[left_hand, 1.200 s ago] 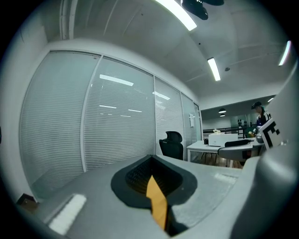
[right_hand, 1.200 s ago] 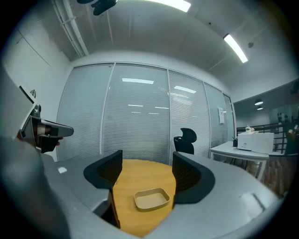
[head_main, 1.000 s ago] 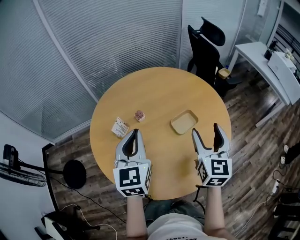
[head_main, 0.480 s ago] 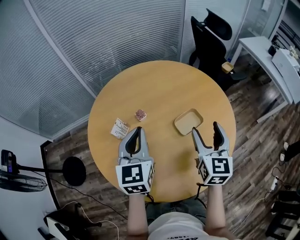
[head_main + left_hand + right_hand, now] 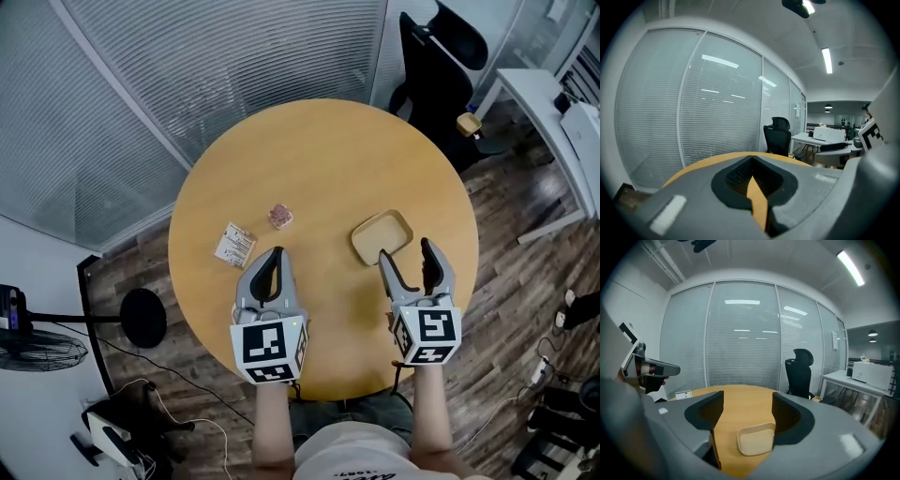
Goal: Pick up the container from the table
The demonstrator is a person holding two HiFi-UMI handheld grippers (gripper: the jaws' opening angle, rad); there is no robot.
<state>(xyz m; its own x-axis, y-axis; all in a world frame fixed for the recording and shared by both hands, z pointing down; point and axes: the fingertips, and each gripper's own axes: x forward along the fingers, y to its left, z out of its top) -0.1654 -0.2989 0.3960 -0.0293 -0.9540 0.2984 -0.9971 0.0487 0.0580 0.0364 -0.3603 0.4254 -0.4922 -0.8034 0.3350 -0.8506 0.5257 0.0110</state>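
Note:
The container (image 5: 382, 236) is a shallow beige tray lying on the round wooden table (image 5: 319, 150), right of its middle. My right gripper (image 5: 405, 255) hovers just short of the tray's near edge, jaws open and empty. In the right gripper view the container (image 5: 756, 438) lies low between the open jaws of that gripper (image 5: 747, 411), a little ahead of them. My left gripper (image 5: 272, 261) is held over the table's near left part, shut on nothing. The left gripper view shows this gripper (image 5: 751, 159) with its jaws met and only the table's far edge beyond.
A small printed card (image 5: 234, 246) and a little pinkish block (image 5: 279, 216) lie on the table's left half. A black office chair (image 5: 441, 66) stands behind the table, a white desk (image 5: 548, 117) to the far right. Blinds-covered glass walls (image 5: 234, 56) close the back.
The head view has drifted, so the table sits higher in the picture. My right gripper is slightly nearer the container. Neither gripper's jaws have changed.

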